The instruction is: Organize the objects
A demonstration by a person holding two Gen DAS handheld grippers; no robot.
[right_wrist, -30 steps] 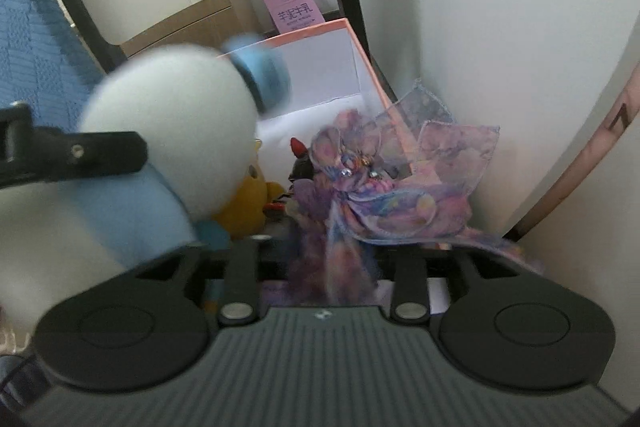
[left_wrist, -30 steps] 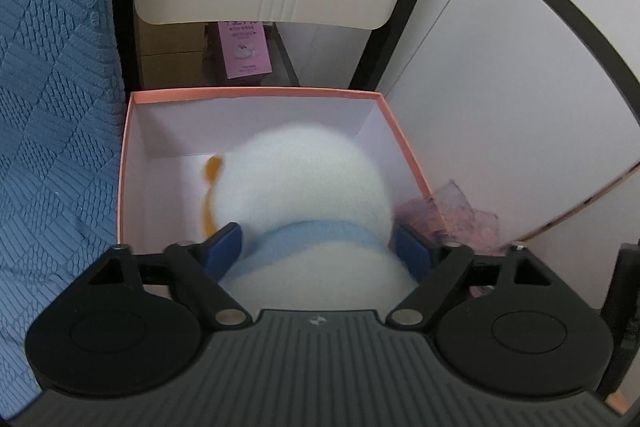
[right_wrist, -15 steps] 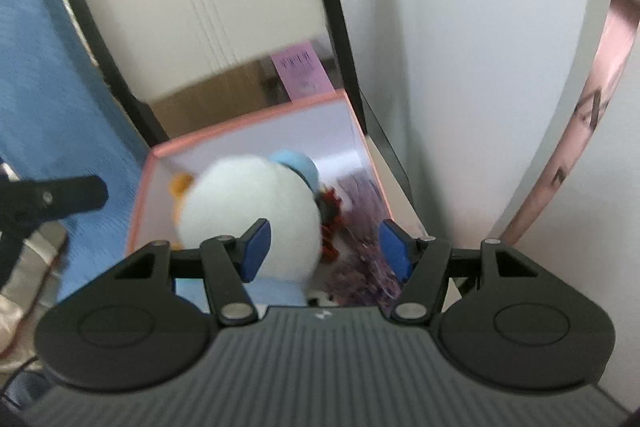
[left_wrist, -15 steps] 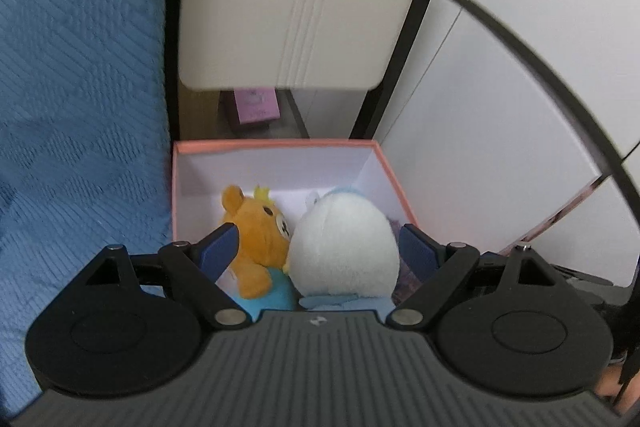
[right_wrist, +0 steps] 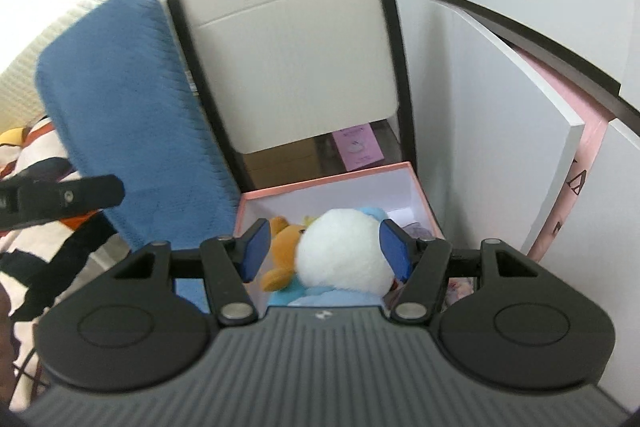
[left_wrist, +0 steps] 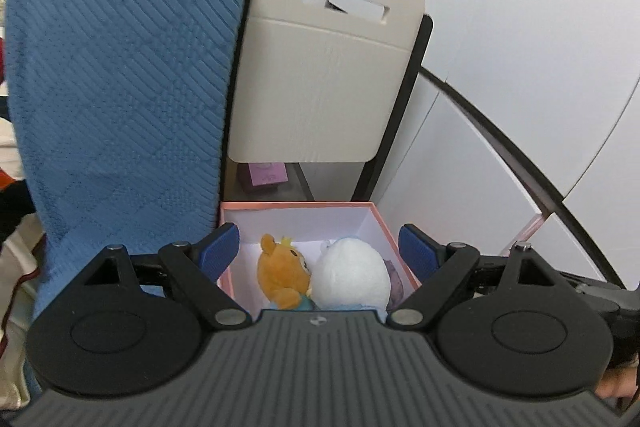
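Plush toys, white one [left_wrist: 352, 277] beside orange bear [left_wrist: 285, 277], inside pink-rimmed box [left_wrist: 298, 205] at your 12 o'clock, your left gripper [left_wrist: 319, 251] spread wide and empty, your right gripper [right_wrist: 326, 253] parted, gripping nothing, pink card [right_wrist: 359, 147] at 12 o'clock beyond box, print unreadable, dark letters on pink panel [right_wrist: 576, 187] at 3 o'clock, illegible.

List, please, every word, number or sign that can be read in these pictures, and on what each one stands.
None can be read with certainty.
Pink card behind the box: printed text and a small picture, too small and blurred to read.
Pink panel at the right: dark marks, cut off and unreadable.
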